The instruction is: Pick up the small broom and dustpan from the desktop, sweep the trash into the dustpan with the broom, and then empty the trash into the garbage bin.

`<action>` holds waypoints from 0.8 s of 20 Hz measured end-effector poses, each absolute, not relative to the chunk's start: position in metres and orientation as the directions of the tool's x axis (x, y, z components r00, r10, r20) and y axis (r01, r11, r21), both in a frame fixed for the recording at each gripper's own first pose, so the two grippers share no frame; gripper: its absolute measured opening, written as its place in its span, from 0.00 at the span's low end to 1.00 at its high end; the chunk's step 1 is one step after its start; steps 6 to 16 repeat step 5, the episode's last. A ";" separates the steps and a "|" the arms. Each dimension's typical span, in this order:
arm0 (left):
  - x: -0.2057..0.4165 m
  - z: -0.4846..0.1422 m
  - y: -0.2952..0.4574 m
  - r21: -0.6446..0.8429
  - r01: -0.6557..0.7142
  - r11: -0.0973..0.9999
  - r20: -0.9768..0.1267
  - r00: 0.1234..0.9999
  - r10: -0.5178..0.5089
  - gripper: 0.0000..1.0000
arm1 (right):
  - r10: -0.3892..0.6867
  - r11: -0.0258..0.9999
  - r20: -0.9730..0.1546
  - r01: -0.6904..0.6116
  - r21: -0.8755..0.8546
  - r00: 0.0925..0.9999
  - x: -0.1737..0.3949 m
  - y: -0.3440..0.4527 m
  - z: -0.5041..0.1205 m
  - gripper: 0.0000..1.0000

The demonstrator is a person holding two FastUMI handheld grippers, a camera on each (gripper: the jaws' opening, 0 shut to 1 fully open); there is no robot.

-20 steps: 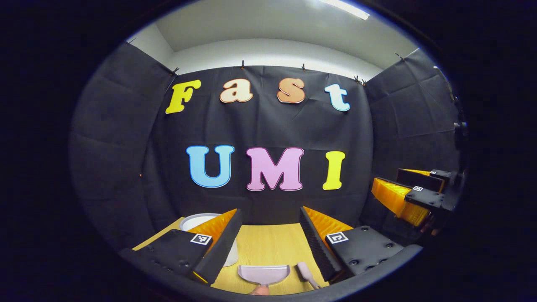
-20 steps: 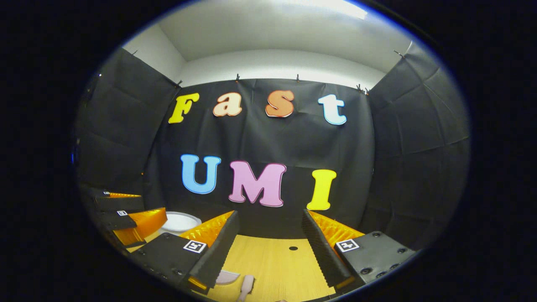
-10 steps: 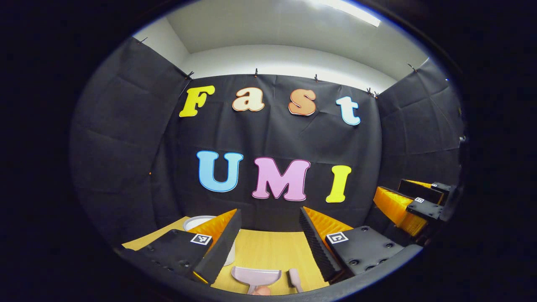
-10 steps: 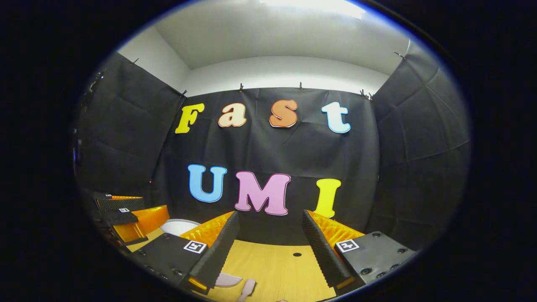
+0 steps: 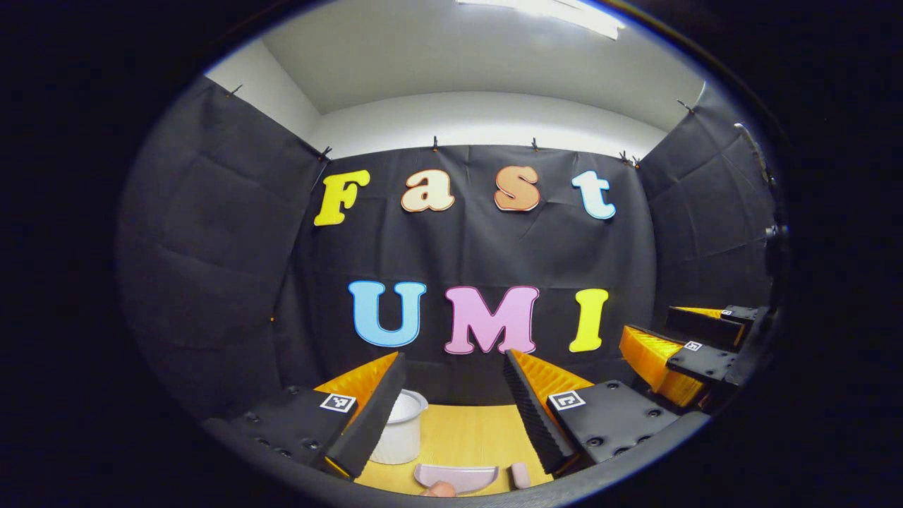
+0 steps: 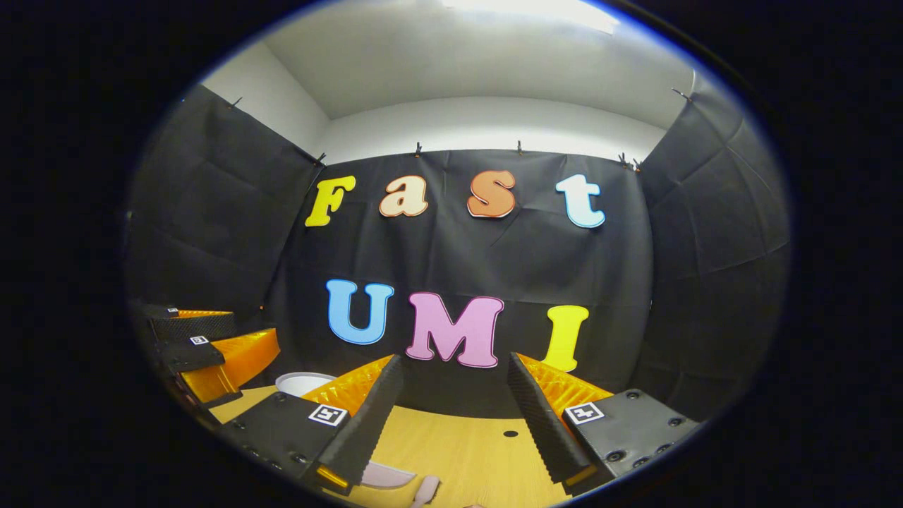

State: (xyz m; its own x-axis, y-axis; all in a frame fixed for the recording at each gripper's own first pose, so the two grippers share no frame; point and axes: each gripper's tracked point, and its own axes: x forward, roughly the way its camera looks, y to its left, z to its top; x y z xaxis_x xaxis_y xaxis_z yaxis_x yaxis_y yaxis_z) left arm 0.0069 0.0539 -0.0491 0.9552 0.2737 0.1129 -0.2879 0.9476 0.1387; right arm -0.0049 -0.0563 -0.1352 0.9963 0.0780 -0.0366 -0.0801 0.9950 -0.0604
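We note the left gripper [image 5: 451, 391] raised above the desk [image 5: 458, 434], fingers spread wide, nothing between them. Through that gap in the left gripper view sits the white bin [image 5: 401, 428], upright, partly behind the left finger. Nearer the camera the pink dustpan [image 5: 456, 476] lies flat on the wood, and just to its right the broom [image 5: 520, 474], of which we see one pink end. A small pinkish-orange bit [image 5: 441, 488] touches the dustpan's near edge; we cannot tell what it is. The right gripper [image 5: 681, 337] hangs off to the right, apart from everything. In the right gripper view the right gripper [image 6: 455, 395] is likewise released and empty, with dustpan [image 6: 384, 476] and broom [image 6: 425, 489] low between its fingers, the bin [image 6: 302, 382] far left, the left gripper [image 6: 211, 342] beyond it.
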 end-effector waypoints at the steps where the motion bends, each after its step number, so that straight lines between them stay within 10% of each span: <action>1: 0.008 -0.048 0.053 0.149 -0.288 0.946 0.124 0.954 0.271 0.82 | 0.082 0.995 -0.040 -0.085 -0.059 0.996 -0.003 -0.054 -0.136 0.92; 16: 0.015 -0.038 0.049 0.169 -0.290 0.942 0.164 0.951 0.263 0.81 | 0.085 0.994 -0.038 -0.087 -0.065 0.996 0.010 -0.046 -0.138 0.96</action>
